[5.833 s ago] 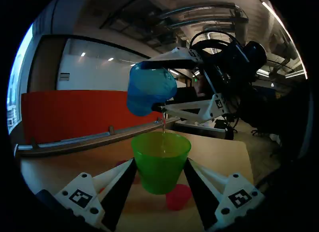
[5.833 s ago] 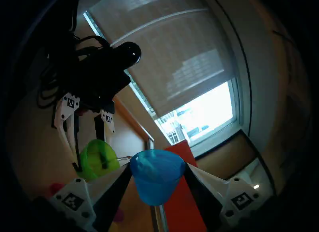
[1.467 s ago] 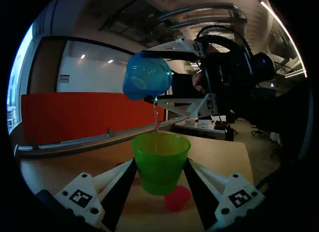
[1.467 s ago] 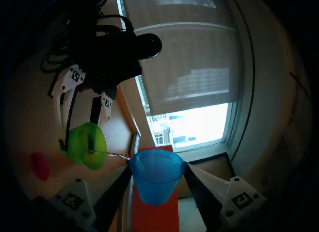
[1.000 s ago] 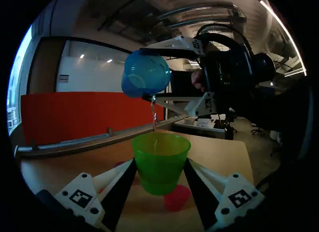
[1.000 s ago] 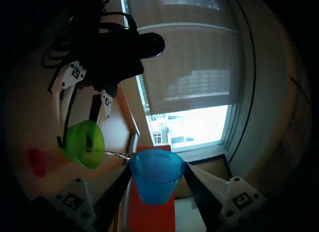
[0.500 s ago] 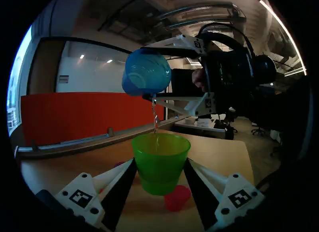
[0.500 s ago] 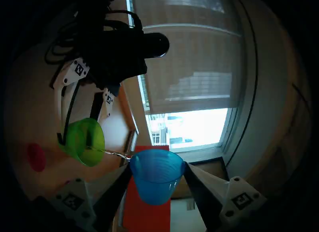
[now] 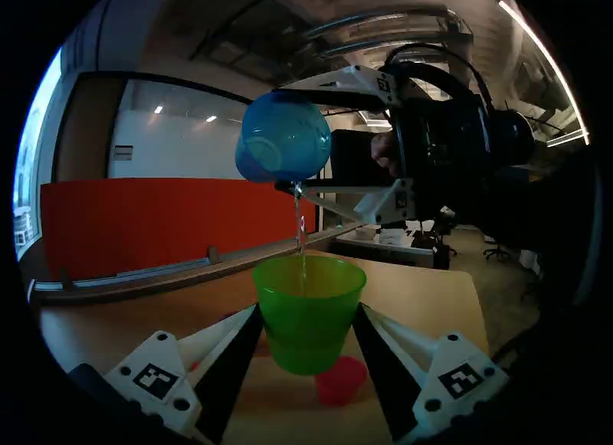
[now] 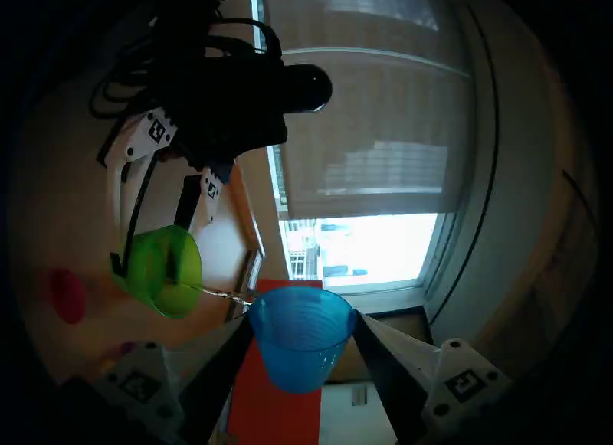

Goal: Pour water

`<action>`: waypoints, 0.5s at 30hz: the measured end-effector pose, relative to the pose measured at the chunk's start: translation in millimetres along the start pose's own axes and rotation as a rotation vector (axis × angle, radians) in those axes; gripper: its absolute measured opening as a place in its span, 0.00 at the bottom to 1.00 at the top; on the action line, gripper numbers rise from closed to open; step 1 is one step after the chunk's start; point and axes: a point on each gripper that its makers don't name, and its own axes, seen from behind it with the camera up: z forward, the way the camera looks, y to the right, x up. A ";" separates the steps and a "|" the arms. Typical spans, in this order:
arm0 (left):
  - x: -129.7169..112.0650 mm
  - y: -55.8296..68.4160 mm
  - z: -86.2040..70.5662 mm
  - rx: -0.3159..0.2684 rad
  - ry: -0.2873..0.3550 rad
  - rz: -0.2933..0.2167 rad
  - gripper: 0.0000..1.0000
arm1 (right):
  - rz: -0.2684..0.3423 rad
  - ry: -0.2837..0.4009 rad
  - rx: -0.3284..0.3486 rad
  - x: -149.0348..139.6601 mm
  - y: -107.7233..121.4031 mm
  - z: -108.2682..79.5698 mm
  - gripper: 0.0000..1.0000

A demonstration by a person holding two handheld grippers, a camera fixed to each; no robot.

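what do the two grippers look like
The left gripper and right gripper match: white wedge-shaped jaws with black inner faces, each bearing a square black-and-white marker. Seen from across, each has a bulky black body with a round camera and looping black cables.

Blue cup (image 9: 282, 148), green cup (image 9: 308, 311)

Your left gripper view's dim w/ a warm cast; small ceiling lights (image 9: 158, 109) up-left of the green cup (image 9: 309, 311) give pinpoint glare. Right gripper view: window (image 10: 368, 250) right of the green cup blows out white, and the area above the cup goes near black. Fisheye bends edges in both.
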 end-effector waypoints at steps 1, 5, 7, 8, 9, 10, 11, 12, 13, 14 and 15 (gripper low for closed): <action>-0.1 -0.1 0.0 0.000 -0.001 0.000 0.81 | -0.002 0.000 0.000 0.2 -0.1 0.2 0.93; -0.5 -0.2 -0.3 0.002 0.000 0.002 0.81 | -0.013 0.000 -0.001 0.7 0.8 0.3 0.93; -0.3 -0.2 -0.7 0.001 0.000 0.001 0.81 | -0.020 0.000 -0.004 0.7 1.7 0.5 0.93; -0.2 -0.2 -0.9 0.001 0.001 0.001 0.81 | -0.025 0.000 -0.005 0.8 2.2 0.6 0.93; -0.3 -0.4 -1.0 0.001 0.001 0.001 0.81 | -0.028 -0.001 -0.006 0.6 2.3 0.6 0.93; -0.5 -0.7 -1.0 0.001 0.002 0.000 0.81 | -0.032 -0.002 -0.006 0.4 2.3 0.6 0.93; -0.7 -1.0 -1.1 0.002 0.002 0.000 0.81 | -0.036 -0.003 -0.005 0.1 2.3 0.7 0.93; -1.1 -1.0 -1.0 0.002 0.002 0.000 0.81 | -0.040 -0.003 -0.005 0.3 2.2 0.5 0.93; -1.4 -0.9 -1.0 0.002 0.002 0.000 0.81 | -0.043 -0.003 -0.005 0.4 2.0 0.3 0.93; -1.8 -0.9 -1.0 0.003 0.002 0.000 0.81 | -0.046 -0.003 -0.005 0.6 1.9 0.1 0.93; -1.9 -0.9 -1.0 0.002 0.002 0.000 0.81 | -0.049 -0.002 -0.005 1.0 1.8 0.0 0.93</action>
